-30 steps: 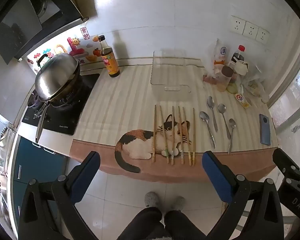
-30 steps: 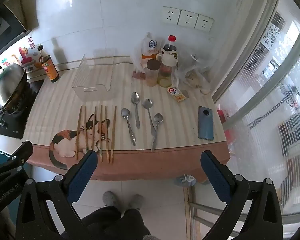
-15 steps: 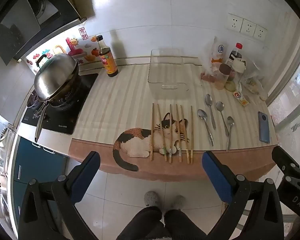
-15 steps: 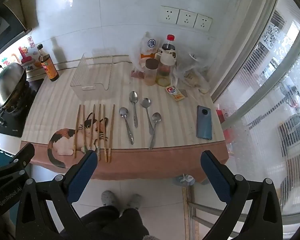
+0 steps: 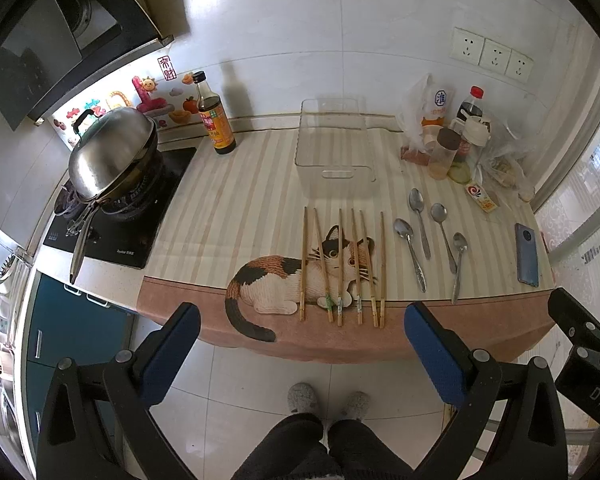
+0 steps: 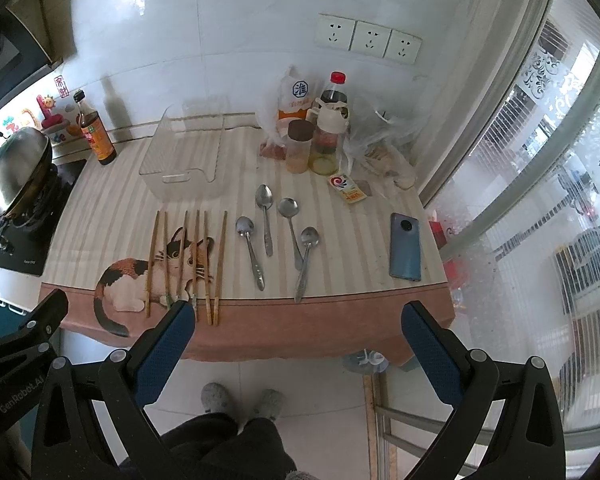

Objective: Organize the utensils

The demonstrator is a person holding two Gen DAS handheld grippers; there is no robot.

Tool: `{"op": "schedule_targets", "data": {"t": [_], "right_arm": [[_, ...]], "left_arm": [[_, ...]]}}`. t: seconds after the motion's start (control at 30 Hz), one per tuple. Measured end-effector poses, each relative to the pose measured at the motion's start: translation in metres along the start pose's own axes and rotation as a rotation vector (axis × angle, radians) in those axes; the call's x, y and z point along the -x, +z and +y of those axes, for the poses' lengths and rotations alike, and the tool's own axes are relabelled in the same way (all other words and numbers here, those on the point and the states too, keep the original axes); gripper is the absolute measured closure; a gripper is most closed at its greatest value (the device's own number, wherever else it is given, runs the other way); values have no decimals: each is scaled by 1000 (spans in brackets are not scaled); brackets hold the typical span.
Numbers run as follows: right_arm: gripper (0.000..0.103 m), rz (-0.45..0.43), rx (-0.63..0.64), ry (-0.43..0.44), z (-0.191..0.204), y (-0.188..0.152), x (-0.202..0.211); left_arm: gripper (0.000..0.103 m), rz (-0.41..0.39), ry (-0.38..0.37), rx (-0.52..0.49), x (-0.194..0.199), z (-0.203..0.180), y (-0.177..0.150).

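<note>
Several wooden chopsticks (image 5: 342, 266) lie side by side on the cat-print cloth, also in the right wrist view (image 6: 188, 258). Several metal spoons (image 5: 422, 236) lie to their right, also in the right wrist view (image 6: 266, 230). A clear plastic tray (image 5: 334, 142) stands behind the chopsticks, also in the right wrist view (image 6: 186, 152). My left gripper (image 5: 300, 342) is open and empty, held off the counter's front edge. My right gripper (image 6: 296, 338) is open and empty, likewise in front of the counter.
A wok (image 5: 112, 152) sits on the stove at left. A soy sauce bottle (image 5: 214, 118) stands behind. Jars, a bottle and bags (image 6: 320, 136) crowd the back right. A blue phone (image 6: 406, 246) lies near the right edge. A small packet (image 6: 346, 188) lies nearby.
Both grippers have drifted slightly back and up from the counter; the view has widened a little. Nothing on the counter has moved.
</note>
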State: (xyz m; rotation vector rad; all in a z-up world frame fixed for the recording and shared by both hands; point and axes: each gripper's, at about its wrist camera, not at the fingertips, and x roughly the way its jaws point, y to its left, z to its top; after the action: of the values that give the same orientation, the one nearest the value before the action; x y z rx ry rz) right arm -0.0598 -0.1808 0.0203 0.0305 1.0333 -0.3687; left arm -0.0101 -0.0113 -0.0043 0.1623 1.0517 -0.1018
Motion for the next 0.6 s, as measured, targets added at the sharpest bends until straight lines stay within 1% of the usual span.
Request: {"op": "schedule_targets", "data": {"t": [0.23, 0.43, 0.47, 0.6], "right_arm": [[0, -2, -3, 0, 0, -1, 1], [0, -3, -2, 1, -1, 0, 2], [0, -4, -2, 0, -1, 0, 2], [0, -4, -4, -1, -1, 1, 1]], "left_arm": [[0, -1, 0, 2, 0, 3, 1], [0, -3, 0, -1, 0, -5, 0], [0, -4, -1, 2, 5, 2, 3], [0, -4, -2, 1, 7, 0, 5]]}}
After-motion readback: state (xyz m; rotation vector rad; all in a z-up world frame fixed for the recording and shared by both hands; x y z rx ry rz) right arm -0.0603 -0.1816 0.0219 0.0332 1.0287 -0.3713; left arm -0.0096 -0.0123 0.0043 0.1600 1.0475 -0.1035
